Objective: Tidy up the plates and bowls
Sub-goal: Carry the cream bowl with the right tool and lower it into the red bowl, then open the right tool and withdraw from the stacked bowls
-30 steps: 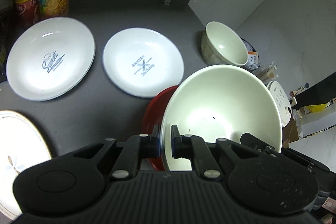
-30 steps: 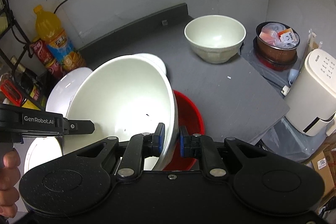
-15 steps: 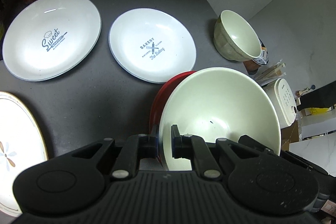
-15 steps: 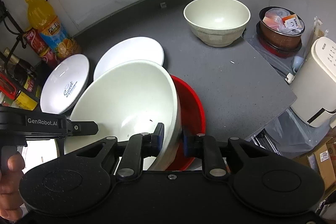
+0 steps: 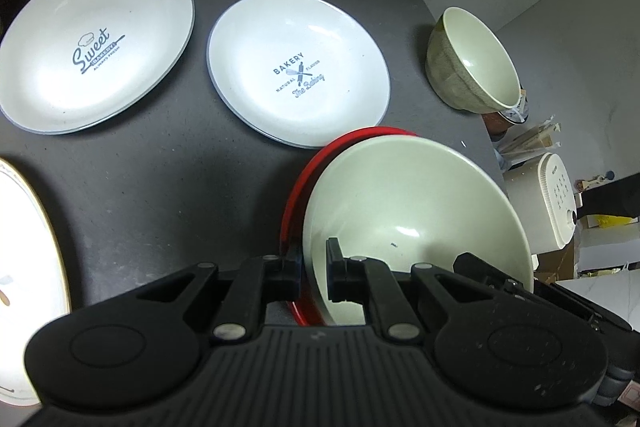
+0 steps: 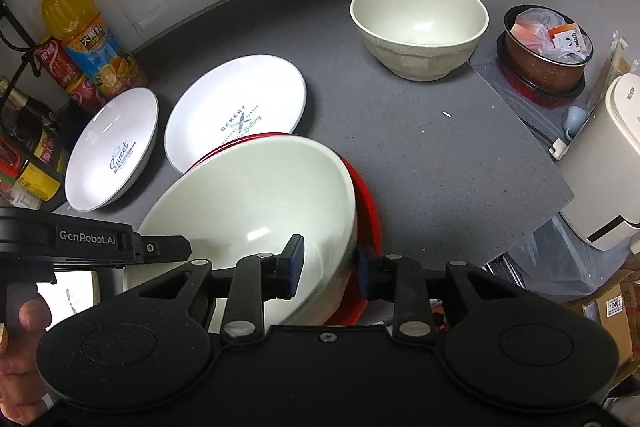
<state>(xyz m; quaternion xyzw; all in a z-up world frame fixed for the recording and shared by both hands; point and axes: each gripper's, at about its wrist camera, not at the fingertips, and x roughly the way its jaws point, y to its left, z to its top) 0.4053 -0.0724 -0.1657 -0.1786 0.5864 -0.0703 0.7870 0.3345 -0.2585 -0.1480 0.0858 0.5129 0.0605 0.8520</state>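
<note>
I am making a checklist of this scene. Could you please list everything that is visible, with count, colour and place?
large bowl: 1, cream, inside red bowl, front
red bowl: 1, red, under large bowl
small bowl: 1, cream, back of counter
printed plates: 2, white, side by side, middle
rimmed plate: 1, white, gold edge, far left
juice bottle: 1, orange, back left
cans: 2, red, stacked beside bottle
left gripper: black, shut on large bowl's rim
right gripper: black, opening around rim

The left gripper (image 5: 313,273) pointed steeply down, its jaws clamped on the near rim of the big cream bowl (image 5: 416,211). The right gripper (image 6: 327,267), across that bowl, was opening, its pads apart from the rim between them.
</note>
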